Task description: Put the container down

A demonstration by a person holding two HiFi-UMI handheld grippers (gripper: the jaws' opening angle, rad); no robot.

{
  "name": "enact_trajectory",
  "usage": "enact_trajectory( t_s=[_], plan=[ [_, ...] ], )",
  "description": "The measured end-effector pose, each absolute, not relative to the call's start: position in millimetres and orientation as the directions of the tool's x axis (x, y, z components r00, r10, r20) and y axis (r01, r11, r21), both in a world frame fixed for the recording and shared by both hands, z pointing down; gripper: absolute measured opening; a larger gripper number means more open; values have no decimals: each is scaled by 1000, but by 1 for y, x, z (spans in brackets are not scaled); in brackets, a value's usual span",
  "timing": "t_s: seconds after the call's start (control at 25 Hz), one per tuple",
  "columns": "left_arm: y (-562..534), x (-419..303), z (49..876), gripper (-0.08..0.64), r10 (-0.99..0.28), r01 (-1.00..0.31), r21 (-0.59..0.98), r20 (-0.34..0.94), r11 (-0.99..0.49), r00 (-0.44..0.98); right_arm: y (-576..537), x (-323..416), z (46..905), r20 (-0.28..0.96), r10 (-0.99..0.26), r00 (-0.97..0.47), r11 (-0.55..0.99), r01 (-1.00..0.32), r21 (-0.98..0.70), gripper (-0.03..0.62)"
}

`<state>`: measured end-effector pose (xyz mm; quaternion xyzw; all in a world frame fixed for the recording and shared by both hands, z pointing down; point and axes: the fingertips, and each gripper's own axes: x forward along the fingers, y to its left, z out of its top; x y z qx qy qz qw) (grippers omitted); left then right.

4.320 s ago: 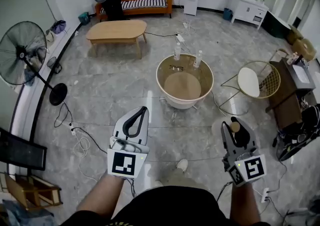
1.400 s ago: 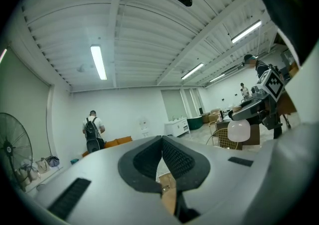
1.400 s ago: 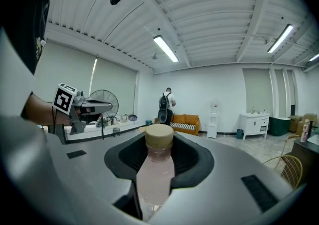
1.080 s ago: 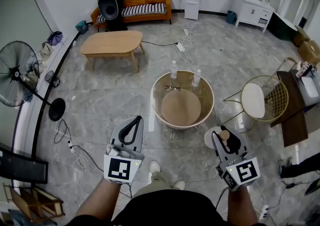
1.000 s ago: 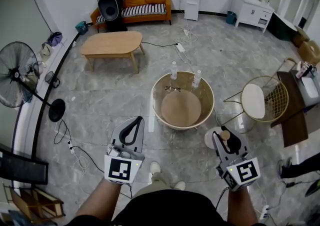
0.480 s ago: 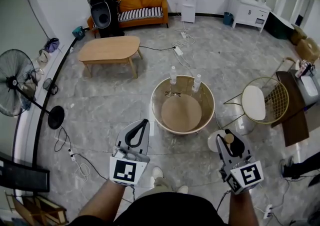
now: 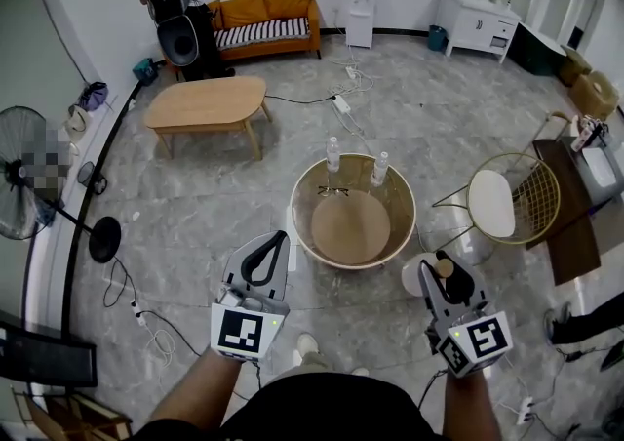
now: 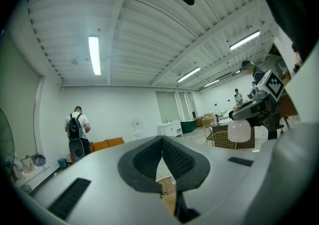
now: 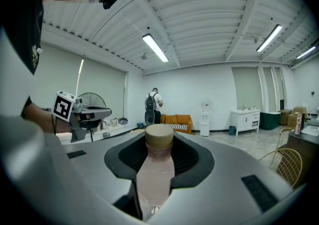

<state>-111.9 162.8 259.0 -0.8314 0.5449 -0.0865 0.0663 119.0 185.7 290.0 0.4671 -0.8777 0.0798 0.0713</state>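
The right tongs [image 7: 447, 283] pinch the pale pink translucent bottle with tan cap [image 9: 155, 169], long axis upright. The round cream-rimmed surface [image 7: 296, 224] lies just ahead-left, nearer this hand. The left tongs [image 8: 162, 150] are pressed together, empty.

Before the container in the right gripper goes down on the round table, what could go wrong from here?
1. The right gripper holds the container high between its jaws, just under the cap, so it may tip when released.
2. Two water bottles and a pair of glasses sit at the round table's far edge; a long reach might knock them.
3. Cables lie on the floor left of the person: a trip hazard.
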Motion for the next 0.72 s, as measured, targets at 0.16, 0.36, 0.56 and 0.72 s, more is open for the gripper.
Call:
enact_trajectory(
  t_s=[0.16, 0.36, 0.56, 0.72],
  plan=[
    [150, -115, 255, 15, -911, -887, -209, 64, -412, 408, 176, 115, 288, 200, -813, -546, 544, -836, -71, 141],
    [137, -122, 252, 15, -903, -880, -206, 65, -429, 425, 166, 107, 287, 201, -822, -532, 530, -845, -71, 143],
    [126, -133, 252, 15, -896, -872, -209, 67, -442, 439, 156, 96, 283, 198, -829, -523, 520, -851, -70, 143],
    [123, -147, 253, 15, -891, -868, -203, 70, -453, 449, 152, 82, 276, 190, -833, -519, 518, -853, -60, 141]
  ],
)
